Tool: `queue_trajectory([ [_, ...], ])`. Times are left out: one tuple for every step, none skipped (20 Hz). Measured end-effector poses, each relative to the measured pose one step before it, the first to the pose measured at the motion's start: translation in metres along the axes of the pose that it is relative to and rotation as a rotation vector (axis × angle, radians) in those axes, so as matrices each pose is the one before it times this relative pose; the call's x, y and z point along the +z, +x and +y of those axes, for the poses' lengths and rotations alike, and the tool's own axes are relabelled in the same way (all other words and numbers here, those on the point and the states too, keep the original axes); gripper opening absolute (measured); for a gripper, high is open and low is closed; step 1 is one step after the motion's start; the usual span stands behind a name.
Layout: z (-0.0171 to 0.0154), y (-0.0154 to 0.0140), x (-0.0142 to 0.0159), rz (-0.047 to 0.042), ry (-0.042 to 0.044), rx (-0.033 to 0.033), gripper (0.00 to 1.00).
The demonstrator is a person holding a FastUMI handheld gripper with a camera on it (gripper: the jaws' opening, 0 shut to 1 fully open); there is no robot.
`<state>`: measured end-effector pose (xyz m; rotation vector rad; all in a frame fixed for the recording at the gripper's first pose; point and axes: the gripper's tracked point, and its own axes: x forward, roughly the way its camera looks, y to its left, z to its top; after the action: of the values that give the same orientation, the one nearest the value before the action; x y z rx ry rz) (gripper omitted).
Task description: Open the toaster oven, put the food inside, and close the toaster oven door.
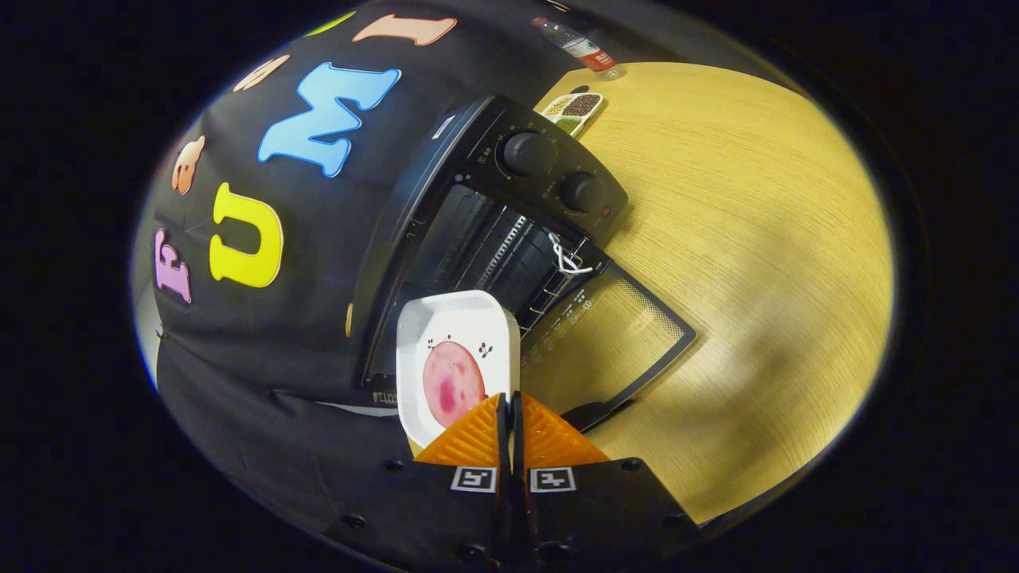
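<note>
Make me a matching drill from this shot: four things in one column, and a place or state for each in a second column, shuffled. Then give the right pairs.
Things
1. toaster oven door
2. white plate
3. water bottle
4. divided snack dish

Places or states
A. lying at the far end of the table, beyond the oven
B. folded down open onto the table
C. held at its near edge by the fingers, just in front of the oven opening
D. on the table right behind the oven's knob panel

Pairs: 1-B, 2-C, 3-A, 4-D
</note>
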<state>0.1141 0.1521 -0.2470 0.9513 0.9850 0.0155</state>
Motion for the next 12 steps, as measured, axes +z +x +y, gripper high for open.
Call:
queue_trajectory([
  [0.0013, 0.00401, -0.00066, -0.01225, 0.02633, -0.00827, 0.02],
  [0.00235, 0.0033, 0.00119, -0.01714, 0.03128, -0.00061, 0.02],
  [0.00015, 0.00367, 0.0007, -0.0169, 0.02369, -0.0078, 0.02],
  [-0.00013, 0.00178, 0.00142, -0.02121, 0.02108, -0.009, 0.02],
  [0.00106, 0.0042, 0.00172, -0.01964, 0.02616, -0.00852, 0.02],
  [0.00071, 0.00444, 0.00142, -0.02051, 0.03522, -0.00662, 0.02],
  [0.00166, 0.0043, 0.00092, -0.01768, 0.03986, 0.00081, 0.02],
  [0.00152, 0.00553, 0.00017, -0.01506, 0.03351, -0.00043, 0.02],
  [0.00051, 0.00464, -0.00046, -0.02007, 0.02613, -0.00139, 0.02],
  [0.00087, 0.00375, 0.00105, -0.02513, 0.02943, -0.0038, 0.02],
  [0.00126, 0.00394, -0.00028, -0.02332, 0.02888, -0.00406, 0.02],
  [0.00231, 0.00471, 0.0009, -0.01885, 0.03169, 0.00096, 0.01],
])
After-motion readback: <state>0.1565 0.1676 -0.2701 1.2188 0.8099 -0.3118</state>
